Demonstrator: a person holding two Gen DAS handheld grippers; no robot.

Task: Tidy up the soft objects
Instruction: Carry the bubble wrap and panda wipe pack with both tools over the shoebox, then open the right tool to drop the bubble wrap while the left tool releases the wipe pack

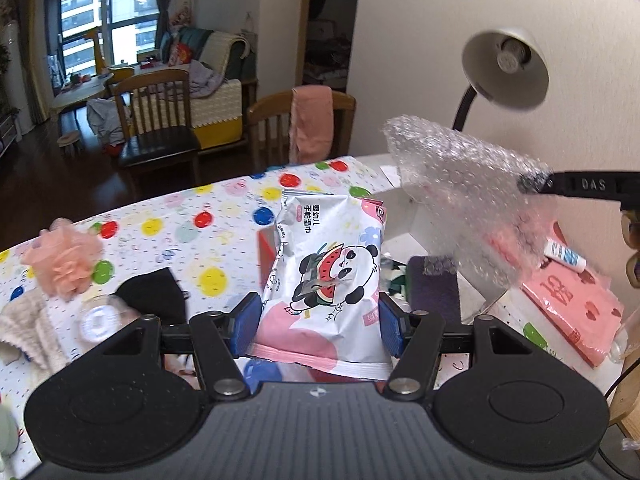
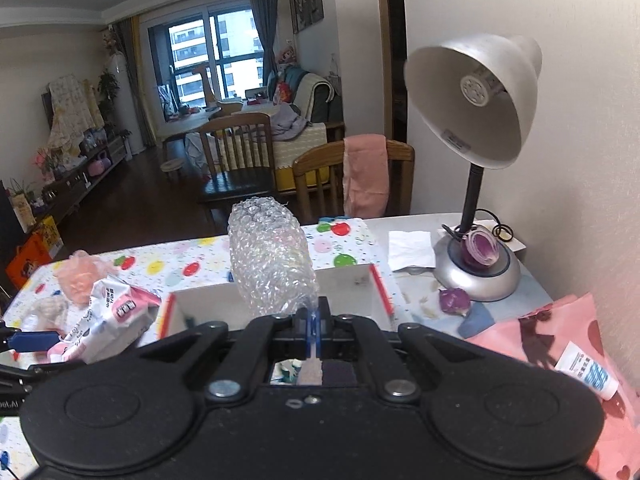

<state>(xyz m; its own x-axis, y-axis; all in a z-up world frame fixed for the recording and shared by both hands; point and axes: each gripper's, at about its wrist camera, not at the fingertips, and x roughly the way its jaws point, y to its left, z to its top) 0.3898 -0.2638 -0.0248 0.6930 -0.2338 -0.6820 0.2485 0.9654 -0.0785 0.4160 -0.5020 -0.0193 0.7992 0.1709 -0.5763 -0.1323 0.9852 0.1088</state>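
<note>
- Left wrist view: the left gripper [image 1: 320, 320] stands about half open, its blue pads pressing both sides of the wet-wipes pack [image 1: 326, 280], held upright near the white box [image 1: 424, 216]. Some things are already in the box (dark cloth [image 1: 434, 284] shows inside). Well left of the box, on the dotted tablecloth [image 1: 224, 220], a peach mesh puff [image 1: 64, 260], a black cloth [image 1: 154, 292] and a cream knit piece [image 1: 24, 328] lie unsorted, so the task looks perhaps midway.
- Right wrist view: the right gripper [image 2: 313, 330] is fully closed, pinching one end of the bubble-wrap roll [image 2: 272, 264], which hangs above the box [image 2: 360, 284], not yet released. The wipes pack [image 2: 108, 316] is just left of the box.
</note>
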